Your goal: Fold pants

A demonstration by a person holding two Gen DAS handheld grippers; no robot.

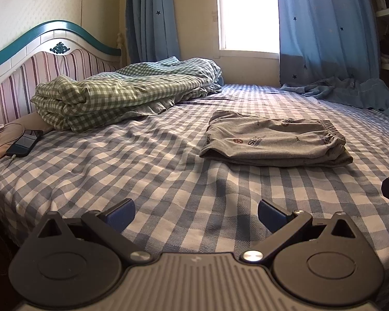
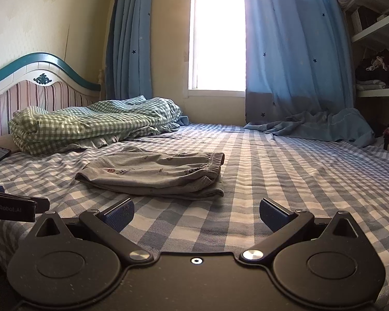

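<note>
Grey printed pants (image 1: pixel 275 142) lie folded in a flat stack on the blue checked bed sheet (image 1: pixel 142 171), waistband to the right. They also show in the right wrist view (image 2: pixel 155 173), left of centre. My left gripper (image 1: pixel 195 213) is open and empty, near the front of the bed, well short of the pants. My right gripper (image 2: pixel 196 213) is open and empty too, just in front of the pants. The left gripper's side (image 2: pixel 13 207) shows at the left edge of the right wrist view.
A green checked duvet (image 1: pixel 122 96) is bundled by the striped headboard (image 1: pixel 26 77). A phone (image 1: pixel 24 143) with a cable lies at the left. Blue curtains (image 1: pixel 329 41) pool on the bed's far right. Shelves (image 2: pixel 376 51) stand at the right.
</note>
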